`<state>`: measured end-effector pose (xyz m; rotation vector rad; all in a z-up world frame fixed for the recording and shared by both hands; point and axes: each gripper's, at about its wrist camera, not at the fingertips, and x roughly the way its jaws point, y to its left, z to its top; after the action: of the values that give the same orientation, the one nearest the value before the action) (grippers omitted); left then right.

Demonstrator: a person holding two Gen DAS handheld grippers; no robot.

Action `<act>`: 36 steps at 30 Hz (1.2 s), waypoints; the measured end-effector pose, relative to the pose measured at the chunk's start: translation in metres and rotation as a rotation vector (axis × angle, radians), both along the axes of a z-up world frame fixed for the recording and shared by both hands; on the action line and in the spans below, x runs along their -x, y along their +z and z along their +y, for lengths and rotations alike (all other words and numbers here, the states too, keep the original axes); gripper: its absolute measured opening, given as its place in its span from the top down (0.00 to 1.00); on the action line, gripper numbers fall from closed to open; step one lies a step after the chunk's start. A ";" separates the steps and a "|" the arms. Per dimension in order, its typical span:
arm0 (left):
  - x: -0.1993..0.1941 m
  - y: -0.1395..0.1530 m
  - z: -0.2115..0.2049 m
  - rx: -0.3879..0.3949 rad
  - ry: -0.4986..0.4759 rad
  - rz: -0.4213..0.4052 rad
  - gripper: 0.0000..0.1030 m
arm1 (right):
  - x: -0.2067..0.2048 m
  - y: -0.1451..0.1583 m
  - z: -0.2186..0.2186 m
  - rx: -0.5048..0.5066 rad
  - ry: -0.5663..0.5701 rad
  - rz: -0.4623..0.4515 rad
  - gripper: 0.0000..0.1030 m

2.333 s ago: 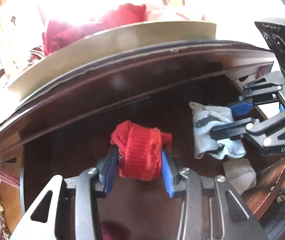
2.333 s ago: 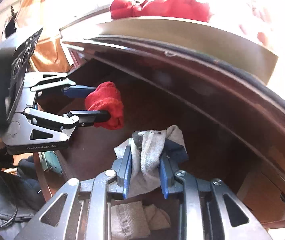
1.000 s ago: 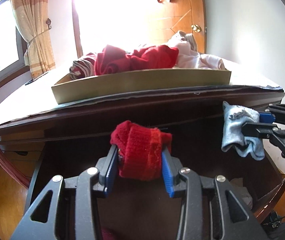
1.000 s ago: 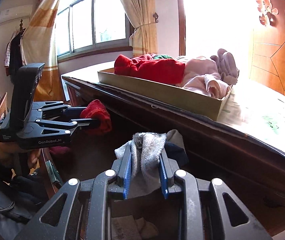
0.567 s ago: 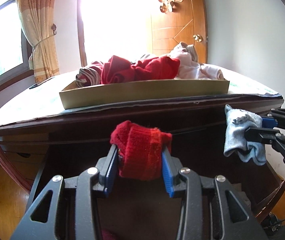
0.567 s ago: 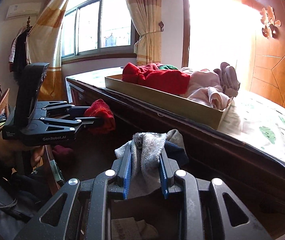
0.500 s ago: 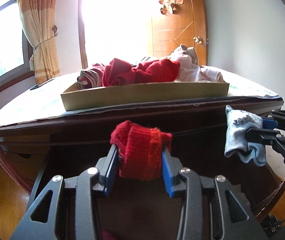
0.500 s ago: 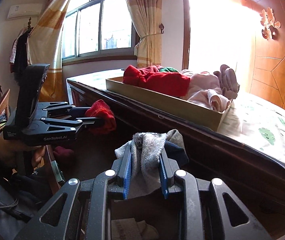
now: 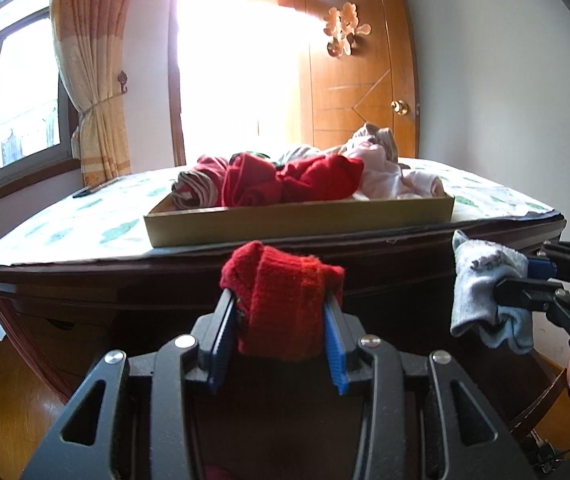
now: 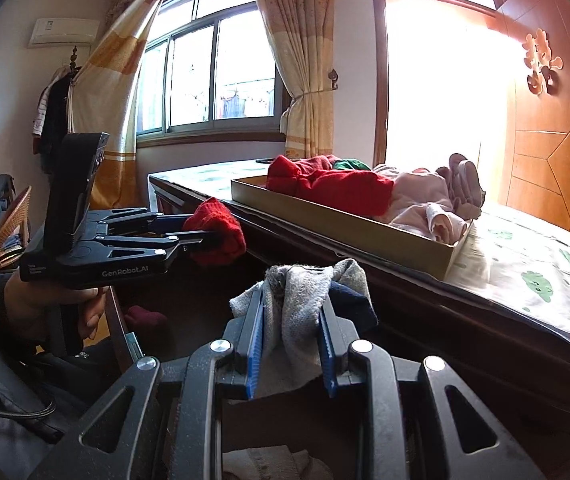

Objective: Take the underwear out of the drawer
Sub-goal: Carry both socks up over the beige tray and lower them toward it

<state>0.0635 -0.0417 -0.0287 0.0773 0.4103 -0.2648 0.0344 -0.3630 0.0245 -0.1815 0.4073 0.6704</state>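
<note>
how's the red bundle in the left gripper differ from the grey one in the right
The red bundle is one solid colour, a compact knit roll. The grey bundle is looser, with a dark blue piece showing beside it. Both are clamped: red in the left gripper, grey in the right gripper.

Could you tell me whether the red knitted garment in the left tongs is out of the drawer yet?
Out. The red knitted garment hangs clamped in the left tongs, level with the dark wooden bed edge.
</note>
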 end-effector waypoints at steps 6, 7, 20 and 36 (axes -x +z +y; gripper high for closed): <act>0.006 0.006 0.004 0.007 0.015 -0.046 0.61 | 0.006 0.002 0.003 -0.015 0.007 -0.040 0.74; 0.007 0.006 0.004 0.009 0.017 -0.053 0.61 | 0.007 0.003 0.003 -0.019 0.007 -0.047 0.74; 0.015 0.014 0.008 0.010 0.034 -0.116 0.61 | 0.014 0.007 -0.002 -0.064 0.010 -0.097 0.74; 0.021 0.023 0.014 0.010 0.048 -0.167 0.61 | 0.019 0.015 -0.006 -0.104 0.021 -0.117 0.74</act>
<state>0.0424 -0.0280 -0.0058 0.0787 0.2449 -0.2109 0.0151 -0.3686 0.0399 -0.1252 0.2581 0.6963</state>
